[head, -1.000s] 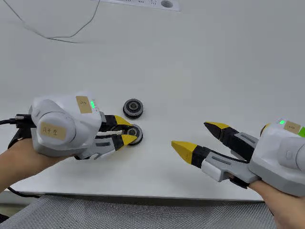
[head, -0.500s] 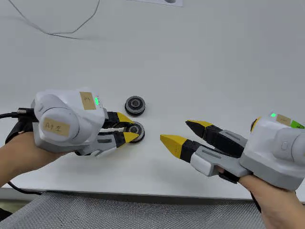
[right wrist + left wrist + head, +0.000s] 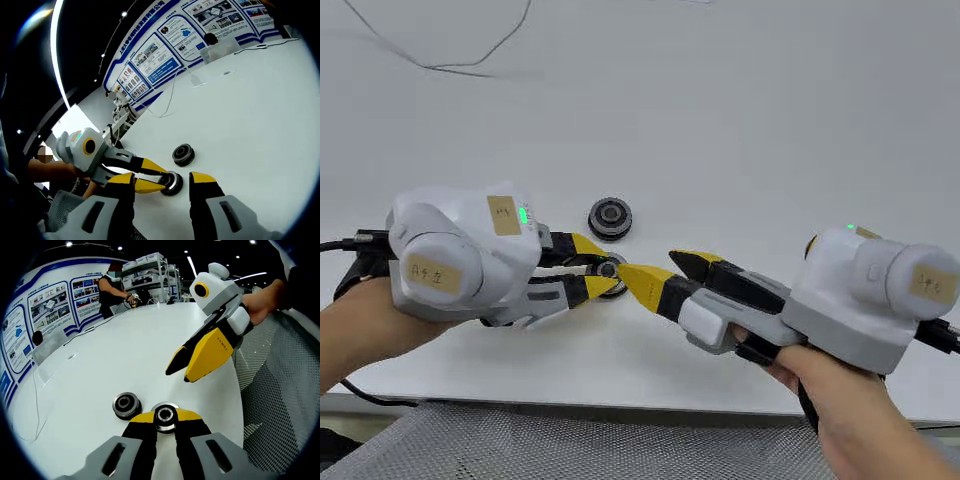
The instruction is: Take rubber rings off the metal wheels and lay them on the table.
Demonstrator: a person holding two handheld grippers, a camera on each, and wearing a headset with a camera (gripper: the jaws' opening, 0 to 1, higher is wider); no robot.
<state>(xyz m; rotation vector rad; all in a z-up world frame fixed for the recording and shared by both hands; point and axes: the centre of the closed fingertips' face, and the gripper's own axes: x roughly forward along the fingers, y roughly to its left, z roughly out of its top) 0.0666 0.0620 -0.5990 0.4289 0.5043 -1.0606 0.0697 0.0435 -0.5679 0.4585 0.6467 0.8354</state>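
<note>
Two black-and-metal wheels are on the white table (image 3: 740, 130). The nearer wheel (image 3: 609, 268) (image 3: 165, 416) (image 3: 173, 182) sits between the yellow tips of my left gripper (image 3: 592, 266) (image 3: 165, 418), which is shut on it. I cannot tell whether that wheel is off the table. My right gripper (image 3: 663, 270) (image 3: 164, 177) is open, and its lower yellow tip nearly touches the held wheel from the right. It enters the left gripper view as the right gripper (image 3: 180, 374). The second wheel (image 3: 610, 217) (image 3: 126, 405) (image 3: 183, 154) lies free just behind.
A thin cable (image 3: 430, 66) runs across the table's far left. The table's front edge is close under both hands, with grey mesh (image 3: 520, 440) below it. A person (image 3: 112, 287) stands at the table's far end.
My right gripper has moved left, from well apart to right beside the held wheel. The left gripper has stayed shut on that wheel.
</note>
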